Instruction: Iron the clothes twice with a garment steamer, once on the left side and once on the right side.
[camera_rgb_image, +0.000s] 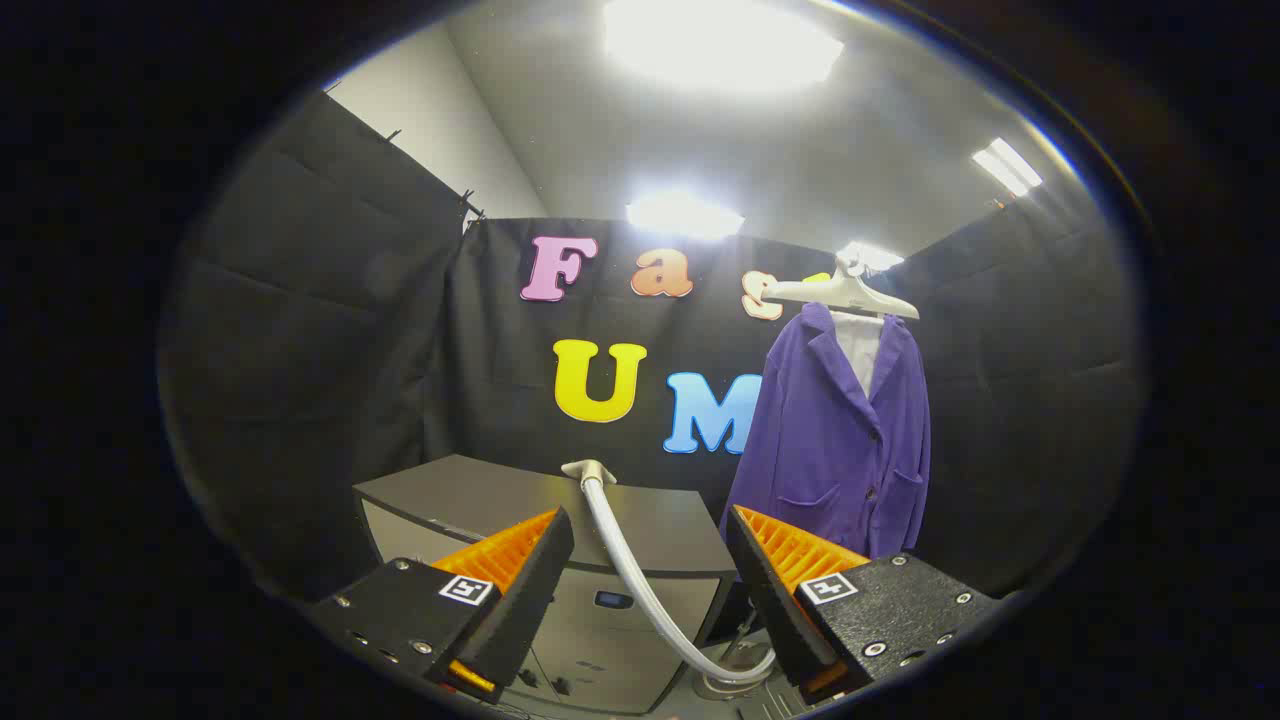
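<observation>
My gripper sits nearest, its two fingers spread wide apart and pressing on nothing. The left finger and the right finger each angle inward, with a clear gap between them.

Through that gap, just ahead of the fingers, I see a pale steamer hose. It curves from low down near my right finger, where it loops at a base I cannot make out clearly, up and back to the left, ending in a small flared steamer head that rests on top of a grey cabinet. The hose touches neither finger as far as I can tell. The cabinet stands just beyond the fingers, slightly left of centre, with drawer fronts facing me.

Farther off and to the right, beyond my right finger, a purple jacket hangs upright on a white hanger, with a white shirt showing at its open collar. The jacket hangs in front of the black cloth wall, well apart from the steamer head. Overhead, ceiling lights glare brightly.
</observation>
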